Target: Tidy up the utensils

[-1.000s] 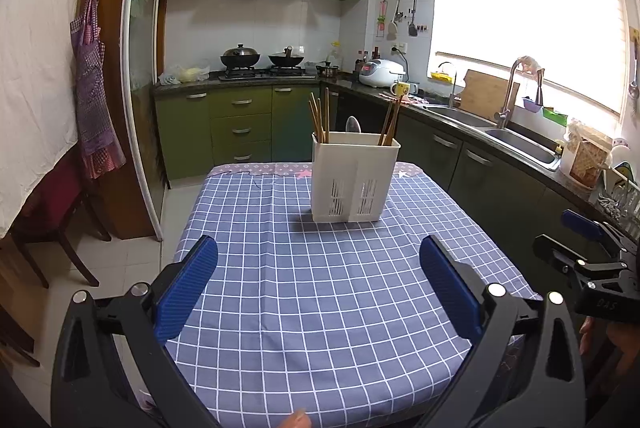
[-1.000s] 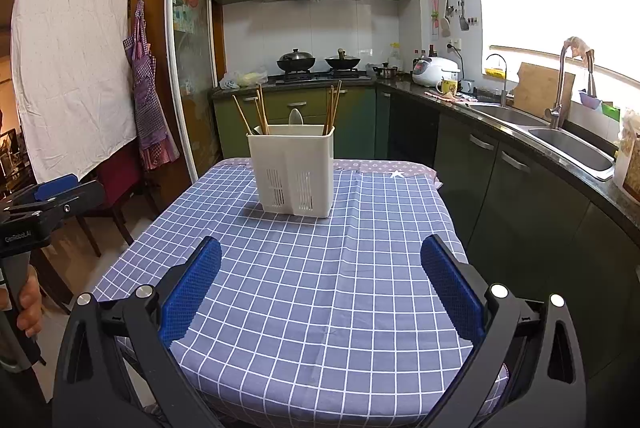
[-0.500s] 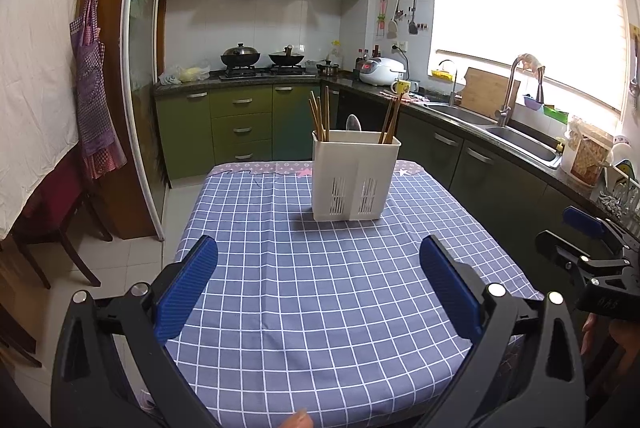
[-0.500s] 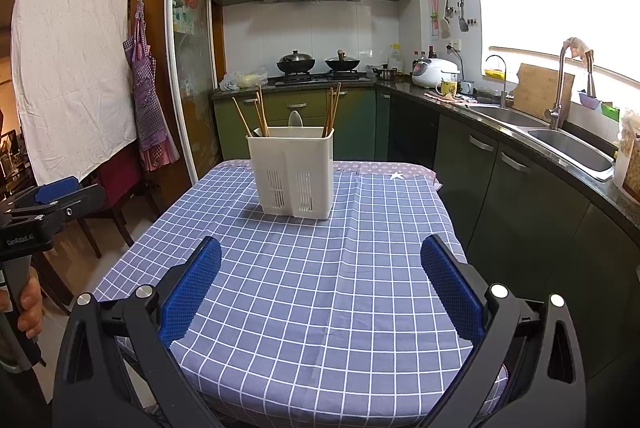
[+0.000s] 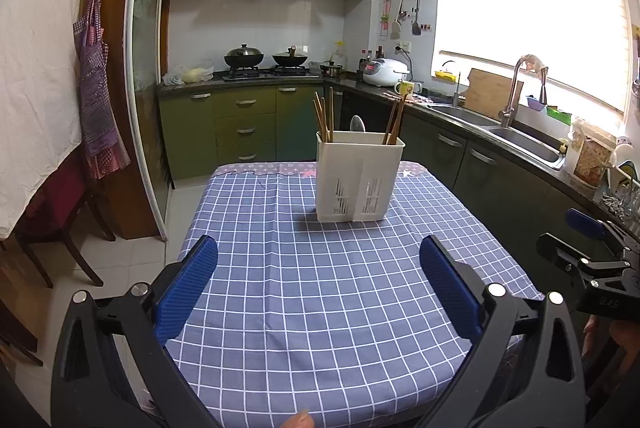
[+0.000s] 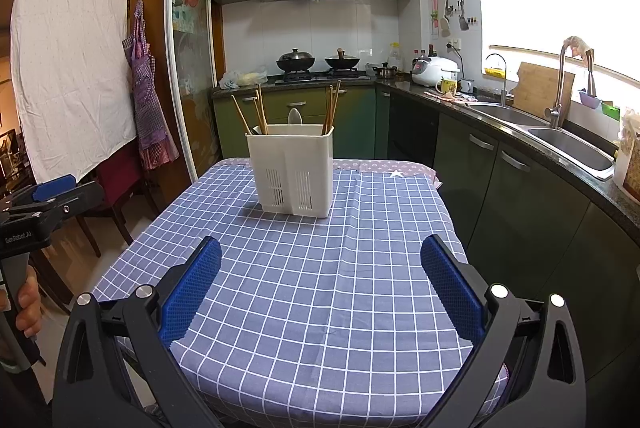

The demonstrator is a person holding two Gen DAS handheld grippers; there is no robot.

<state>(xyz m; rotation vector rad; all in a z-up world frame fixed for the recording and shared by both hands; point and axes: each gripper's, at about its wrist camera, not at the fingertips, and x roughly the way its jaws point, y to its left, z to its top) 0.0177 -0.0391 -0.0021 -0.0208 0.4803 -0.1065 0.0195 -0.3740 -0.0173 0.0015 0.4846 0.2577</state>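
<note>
Both tools wide and empty; utensils stand in the holder

The left tool (image 5: 319, 260) and right tool (image 6: 321, 260) hover low over the near tabletop (image 6: 320, 292), jaws spread, gripping nothing. Chopsticks (image 6: 256, 112) and a spoon (image 6: 294, 117) already stand in the white holder (image 6: 292, 172) at the far end; no loose utensil shows. This fits either sorting done or regrouping between compartments pending, so no particular move is called for.

Left claw (image 5: 319, 282) wide open, empty, level; right claw (image 6: 321, 282) same, alongside.
</note>
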